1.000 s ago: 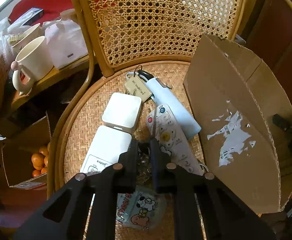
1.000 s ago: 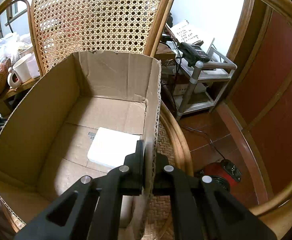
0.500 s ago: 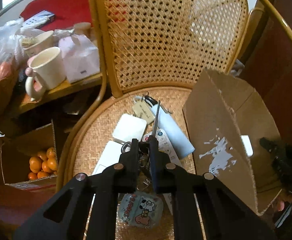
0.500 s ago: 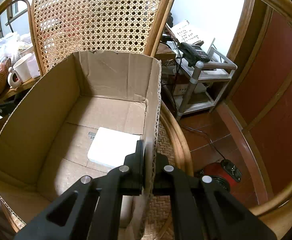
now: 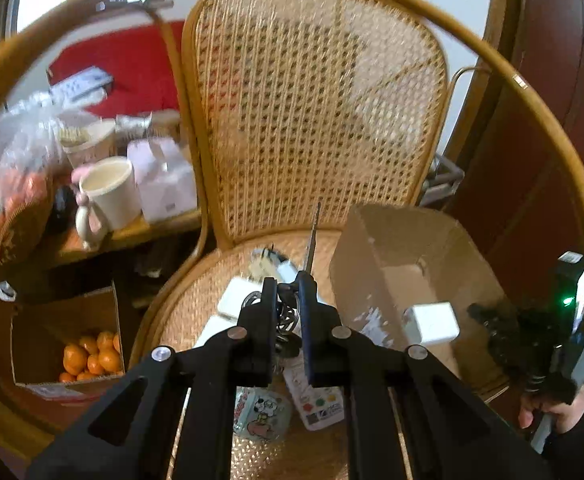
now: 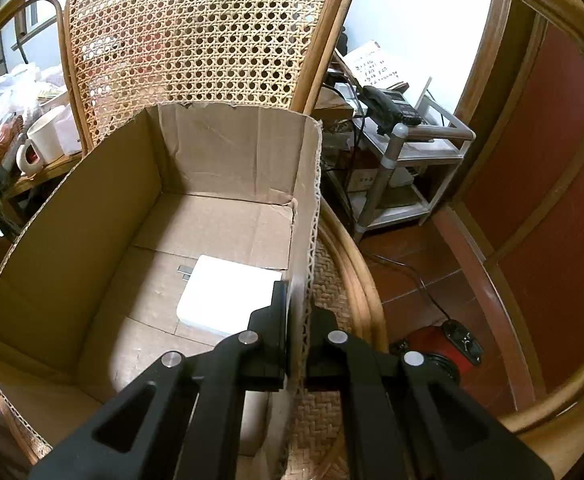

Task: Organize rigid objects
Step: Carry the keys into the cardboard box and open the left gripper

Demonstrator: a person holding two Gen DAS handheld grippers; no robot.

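Observation:
My left gripper (image 5: pixel 287 292) is shut on a bunch of keys (image 5: pixel 287 316) and holds it above the rattan chair seat (image 5: pixel 187 312). One key blade (image 5: pixel 313 236) sticks up past the fingertips. A cartoon tag (image 5: pixel 259 412) seems to dangle under the bunch. A white remote (image 5: pixel 318 398) and white boxes (image 5: pixel 235 294) lie on the seat below. My right gripper (image 6: pixel 296 292) is shut on the right wall of the cardboard box (image 6: pixel 306 200), which stands on the seat. A white charger (image 6: pixel 227 296) lies inside the box, and the left wrist view shows the charger (image 5: pixel 432 322) too.
The cane chair back (image 5: pixel 316 120) rises behind the seat. A side table at the left carries a cream mug (image 5: pixel 109 194), bags and a pink box. A carton of oranges (image 5: pixel 87 356) sits on the floor. A metal rack with a phone (image 6: pixel 392 108) stands right of the chair.
The left gripper has risen with the keys and tilted up, so the seat items have dropped lower in its view. The right gripper and the box have not moved.

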